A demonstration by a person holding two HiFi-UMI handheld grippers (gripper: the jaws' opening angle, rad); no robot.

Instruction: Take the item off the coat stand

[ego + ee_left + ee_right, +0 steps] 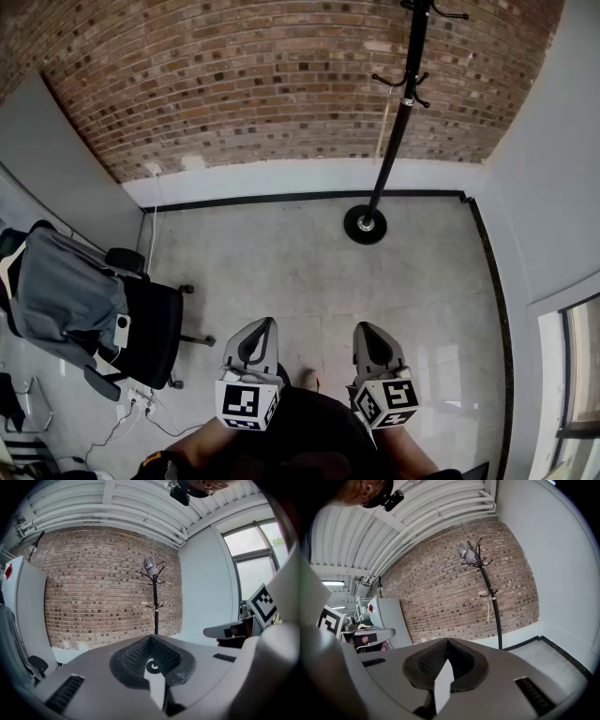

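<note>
Item: a small grey cloth item, cap-like, hangs at the very top of the stand, over the upper hooks; both gripper views show it there, while the head view cuts the stand off below it
Stand: a tall black metal coat stand with curved hooks in two tiers, upright on a round black base that rests on the floor close to the wall, toward the right-hand corner of the room
Left hand-held gripper: grey jaws closed together with nothing between them; held low in front of the person, pointing toward the stand and well apart from it
Right hand-held gripper: jaws likewise brought together and empty; just beside the left one, at about the same height, also well apart from the stand
Wall: a red-brown brick wall behind the stand, with a white skirting strip along its foot
Floor: pale grey tiled floor between the person and the stand
Chair: a black office chair on castors at the left, with a grey jacket draped over its back; well apart from the stand
Window: a tall window set in the plain white wall to the right of the stand
</note>
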